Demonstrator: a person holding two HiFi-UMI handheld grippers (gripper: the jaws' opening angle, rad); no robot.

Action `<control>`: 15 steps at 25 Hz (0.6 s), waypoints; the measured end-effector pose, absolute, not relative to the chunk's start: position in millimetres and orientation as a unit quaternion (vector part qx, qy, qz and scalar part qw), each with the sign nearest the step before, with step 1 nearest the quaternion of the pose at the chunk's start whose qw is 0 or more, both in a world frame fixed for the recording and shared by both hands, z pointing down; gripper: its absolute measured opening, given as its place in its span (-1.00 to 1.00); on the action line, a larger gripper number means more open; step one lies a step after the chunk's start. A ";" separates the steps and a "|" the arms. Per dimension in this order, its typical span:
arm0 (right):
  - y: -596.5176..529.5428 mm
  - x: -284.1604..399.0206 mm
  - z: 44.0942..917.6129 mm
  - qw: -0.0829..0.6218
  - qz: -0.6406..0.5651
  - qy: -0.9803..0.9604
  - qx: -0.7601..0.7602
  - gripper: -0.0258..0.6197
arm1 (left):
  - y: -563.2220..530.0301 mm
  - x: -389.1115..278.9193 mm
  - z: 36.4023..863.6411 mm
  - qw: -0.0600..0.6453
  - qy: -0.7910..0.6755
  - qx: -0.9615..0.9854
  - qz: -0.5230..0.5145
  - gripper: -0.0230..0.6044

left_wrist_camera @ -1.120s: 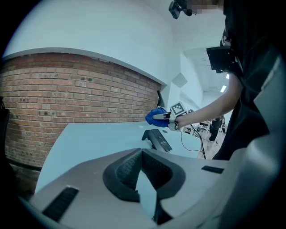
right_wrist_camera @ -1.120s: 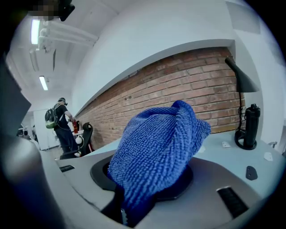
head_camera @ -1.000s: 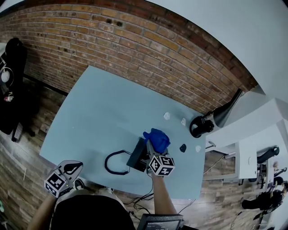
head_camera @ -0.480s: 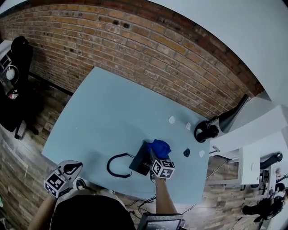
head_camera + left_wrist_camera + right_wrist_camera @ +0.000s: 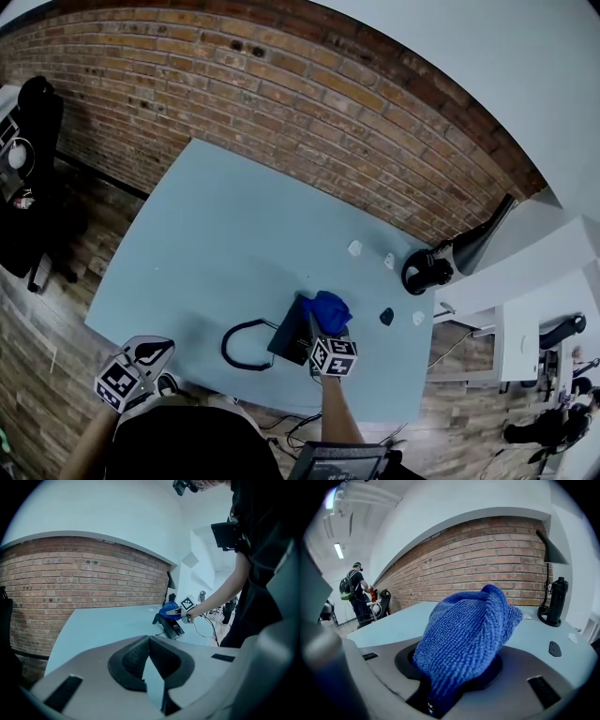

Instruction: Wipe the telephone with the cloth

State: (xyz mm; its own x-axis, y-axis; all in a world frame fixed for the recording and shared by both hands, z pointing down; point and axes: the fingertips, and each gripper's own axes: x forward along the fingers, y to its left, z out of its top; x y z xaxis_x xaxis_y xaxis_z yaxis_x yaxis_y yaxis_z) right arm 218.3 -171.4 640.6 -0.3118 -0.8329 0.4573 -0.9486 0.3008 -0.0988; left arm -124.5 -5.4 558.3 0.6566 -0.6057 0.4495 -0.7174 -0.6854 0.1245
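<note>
A black telephone (image 5: 289,337) lies near the front edge of the light blue table (image 5: 216,234), with its cord looped to the left (image 5: 242,345). My right gripper (image 5: 324,324) is shut on a blue cloth (image 5: 327,307), which bulges out of the jaws and rests on the telephone's right part. In the right gripper view the cloth (image 5: 468,630) hides the jaws. My left gripper (image 5: 141,364) hangs off the table's near left corner, its pads (image 5: 161,656) together at the tips and holding nothing. From there the telephone (image 5: 172,629) and cloth (image 5: 168,610) are visible far ahead.
Small white bits (image 5: 354,247) (image 5: 416,319) and a small dark object (image 5: 383,317) lie on the table's right end. A black lamp (image 5: 427,269) stands at its right corner. A brick wall (image 5: 281,84) runs behind; a black chair (image 5: 28,178) stands at left. A person (image 5: 355,592) is far off.
The right gripper and cloth have slid a little toward the near edge over the telephone. The left gripper has stayed where it was.
</note>
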 end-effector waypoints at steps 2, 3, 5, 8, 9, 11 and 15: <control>-169.7 217.9 641.2 0.161 0.180 -0.791 0.562 -0.36 | -6.7 -127.8 559.7 0.142 -0.369 0.899 0.189 -0.96; -168.6 216.6 642.2 0.162 0.180 -0.793 0.559 -0.36 | -6.9 -129.4 560.0 0.142 -0.369 0.899 0.190 -0.96; -165.4 213.6 644.5 0.167 0.179 -0.798 0.551 -0.36 | -7.1 -131.7 560.5 0.142 -0.369 0.899 0.189 -0.96; -159.7 213.7 646.8 0.173 0.180 -0.801 0.545 -0.36 | -7.7 -130.9 561.3 0.143 -0.368 0.900 0.186 -0.96; -158.0 213.3 647.7 0.173 0.181 -0.800 0.545 -0.36 | -7.7 -131.0 561.4 0.144 -0.367 0.900 0.185 -0.96; -155.4 212.6 649.0 0.171 0.183 -0.798 0.548 -0.36 | -7.4 -131.3 560.9 0.148 -0.367 0.900 0.185 -0.97; -152.4 213.0 649.6 0.160 0.189 -0.790 0.561 -0.36 | -7.9 -133.4 560.5 0.144 -0.367 0.900 0.184 -0.97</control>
